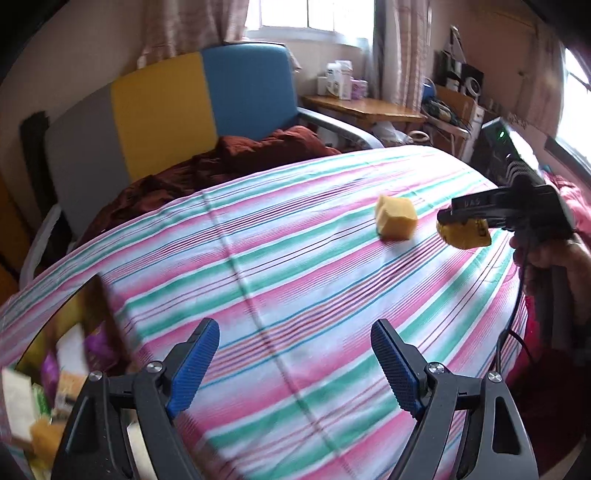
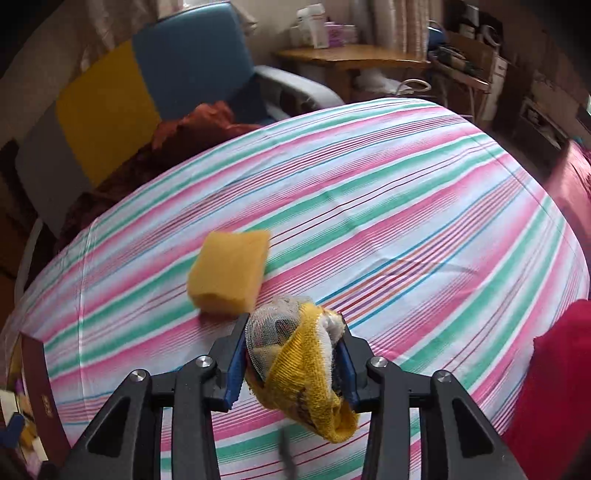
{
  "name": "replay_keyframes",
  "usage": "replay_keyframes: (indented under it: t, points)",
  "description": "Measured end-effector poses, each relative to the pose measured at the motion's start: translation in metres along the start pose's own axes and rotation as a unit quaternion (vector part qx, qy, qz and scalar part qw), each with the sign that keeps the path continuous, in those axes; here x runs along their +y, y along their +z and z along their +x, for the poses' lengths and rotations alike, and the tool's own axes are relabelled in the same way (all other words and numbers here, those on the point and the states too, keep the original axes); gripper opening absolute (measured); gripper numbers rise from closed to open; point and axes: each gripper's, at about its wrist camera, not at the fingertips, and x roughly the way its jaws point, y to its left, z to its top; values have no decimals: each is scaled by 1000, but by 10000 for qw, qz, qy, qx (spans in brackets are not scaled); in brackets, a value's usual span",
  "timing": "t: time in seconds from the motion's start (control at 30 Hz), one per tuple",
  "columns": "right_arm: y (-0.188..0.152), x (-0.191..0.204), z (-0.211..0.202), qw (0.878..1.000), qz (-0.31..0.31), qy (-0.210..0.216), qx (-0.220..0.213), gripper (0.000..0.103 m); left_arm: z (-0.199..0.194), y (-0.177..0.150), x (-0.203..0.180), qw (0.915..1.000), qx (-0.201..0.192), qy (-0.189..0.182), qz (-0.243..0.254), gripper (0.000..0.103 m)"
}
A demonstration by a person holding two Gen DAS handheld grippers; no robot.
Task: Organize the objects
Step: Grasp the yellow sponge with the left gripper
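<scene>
While the right gripper [image 2: 291, 360] clamps a yellow scrubber [image 2: 295, 365] (mesh-wrapped); left gripper [image 1: 295, 363] gapes, holding nothing.

I get soft daylight from the window [image 1: 310, 14] ahead of my claws (blown out), blurred left edges, fisheye-bent corners.

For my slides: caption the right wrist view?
Right tool clamps a yellow mesh scrubber above striped cloth, sponge nearby.

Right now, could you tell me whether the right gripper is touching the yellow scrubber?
Touching: in the right wrist view, both blue pads of the right gripper press against the yellow scrubber.
</scene>
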Motion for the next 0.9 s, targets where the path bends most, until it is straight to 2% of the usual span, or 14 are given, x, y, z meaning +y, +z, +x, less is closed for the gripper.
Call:
replay_keyframes:
  t: [0.23, 0.4, 0.57, 0.67, 0.8, 0.9]
  points:
    - [10, -20, -15, 9977, 519, 219, -376, 42, 54, 39, -34, 9979, 242, -294, 518, 85]
    - [15, -40, -10, 9930, 989, 543, -346, 42, 97, 71, -59, 9947, 460, -654, 652, 85]
    - [14, -49, -7, 9881, 1277, 829, -239, 42, 131, 102, -88, 9922, 433, -878, 774, 90]
    - [14, -53, -9, 9856, 1383, 927, -305, 42, 149, 120, -103, 9917, 418, -922, 790, 94]
    - [14, -60, -10, 9828, 1547, 949, -343, 42, 176, 137, -124, 9922, 456, -804, 837, 94]
    - [14, -60, -7, 9830, 1541, 950, -317, 42, 199, 139, -133, 9921, 605, -600, 920, 88]
